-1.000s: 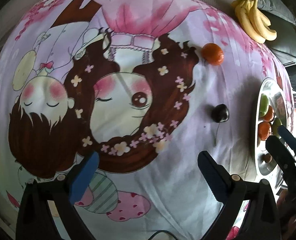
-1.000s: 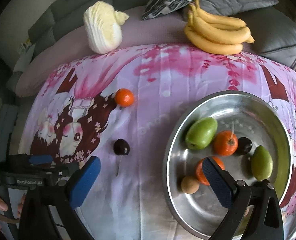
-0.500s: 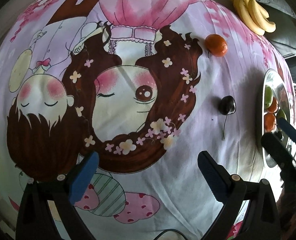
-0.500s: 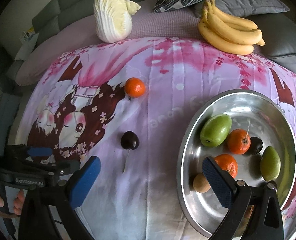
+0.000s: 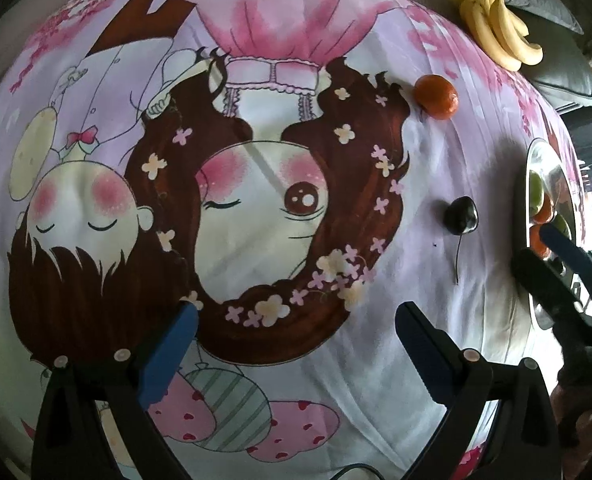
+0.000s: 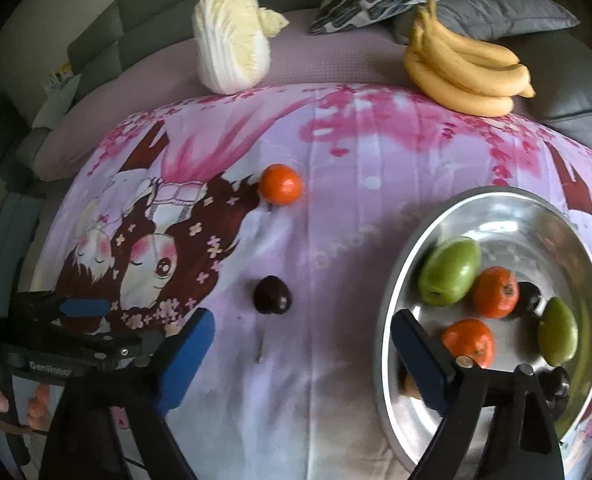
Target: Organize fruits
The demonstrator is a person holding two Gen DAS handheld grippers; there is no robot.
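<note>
Fruit still loose: we see a dark round cherry (image 6: 272, 300) and an orange tangerine (image 6: 281, 189) on the pink cartoon-print cloth (image 6: 336, 240), left of the steel bowl (image 6: 496, 200). Our right gripper (image 6: 300, 344) is closing, empty; the left gripper (image 5: 296, 332) gapes empty.

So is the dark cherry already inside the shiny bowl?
No, the dark cherry lies on the cartoon sheet, left of the metal bowl.

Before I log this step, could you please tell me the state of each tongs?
Left tongs: open, holding nothing.
Right tongs: open and closing, nothing between them.
</note>
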